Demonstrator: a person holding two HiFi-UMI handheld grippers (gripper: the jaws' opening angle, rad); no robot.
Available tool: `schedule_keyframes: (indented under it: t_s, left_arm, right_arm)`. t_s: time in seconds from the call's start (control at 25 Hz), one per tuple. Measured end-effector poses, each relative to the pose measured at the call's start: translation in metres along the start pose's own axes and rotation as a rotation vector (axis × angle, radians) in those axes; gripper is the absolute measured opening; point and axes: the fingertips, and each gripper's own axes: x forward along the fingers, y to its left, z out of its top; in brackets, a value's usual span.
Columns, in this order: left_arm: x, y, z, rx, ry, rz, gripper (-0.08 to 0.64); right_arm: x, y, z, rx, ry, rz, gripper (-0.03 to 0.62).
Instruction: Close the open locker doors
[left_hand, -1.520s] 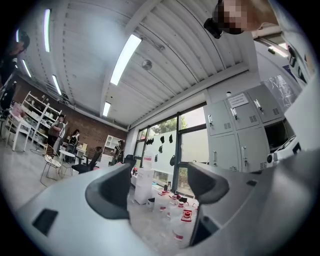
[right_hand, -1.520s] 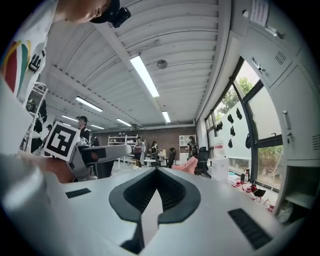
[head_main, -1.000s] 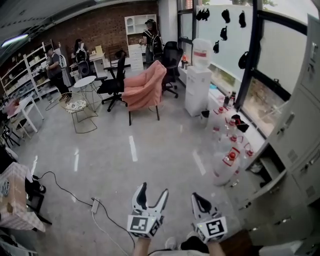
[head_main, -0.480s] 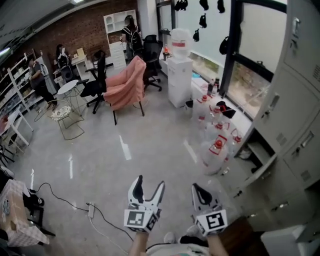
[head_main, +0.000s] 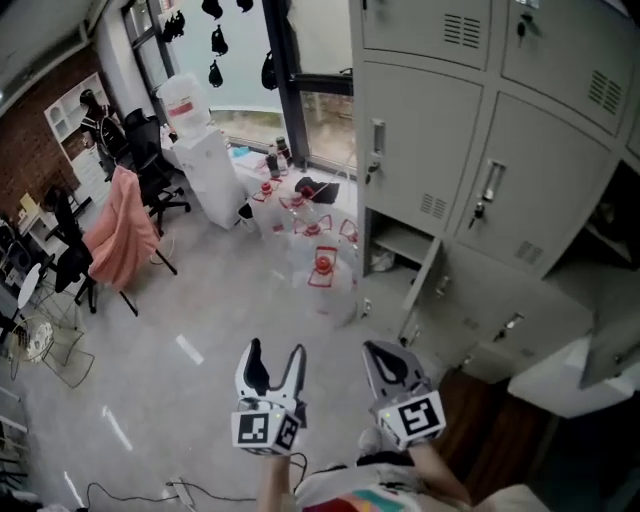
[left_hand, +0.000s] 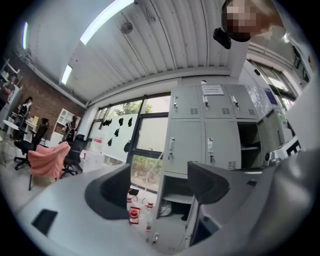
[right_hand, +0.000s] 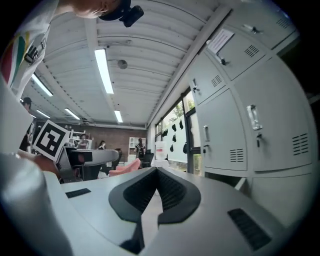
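Grey lockers (head_main: 430, 130) now swing into view, low door (head_main: 424, 288) ajar for closing; left gripper (head_main: 275, 353) gapes, right gripper (head_main: 383, 356) pinched empty.

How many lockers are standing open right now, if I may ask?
2. One bottom-row locker beside the window, door swung out; one middle-row locker at the head view's right edge, interior dark. Others may be hidden beyond the frame.
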Motion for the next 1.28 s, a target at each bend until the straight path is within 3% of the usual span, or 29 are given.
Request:
schedule_keyframes:
  t_s: [0.24,0.52,0.68,1.04,1.28]
  left_arm:
    - [0.054,-0.081,-0.019,0.008,0.042,-0.205,0.333]
    - [0.085,-0.145,-0.041,0.045,0.089,-0.391,0.333]
    - [0.108,-0.169,-0.052,0.019,0.116,-0.478,0.333]
    - [0.157,-0.212,-0.068,0.105,0.157,-0.699,0.333]
    - [0.181,-0.219,-0.084,0.128,0.210,-0.767,0.333]
  right_arm:
    - [-0.043,-0.076,-0.006,0.009,-0.011,-0.207,0.006]
    - [-0.089,-0.124,-0.013,0.028,-0.014,-0.421,0.006]
    - [-0.104,-0.140,-0.015,0.023,-0.007,-0.520,0.005]
    - [-0.124,-0.165,-0.010,0.041,0.012,-0.777,0.005]
    - [-0.120,-0.170,-0.009,0.045,0.013,-0.881,0.005]
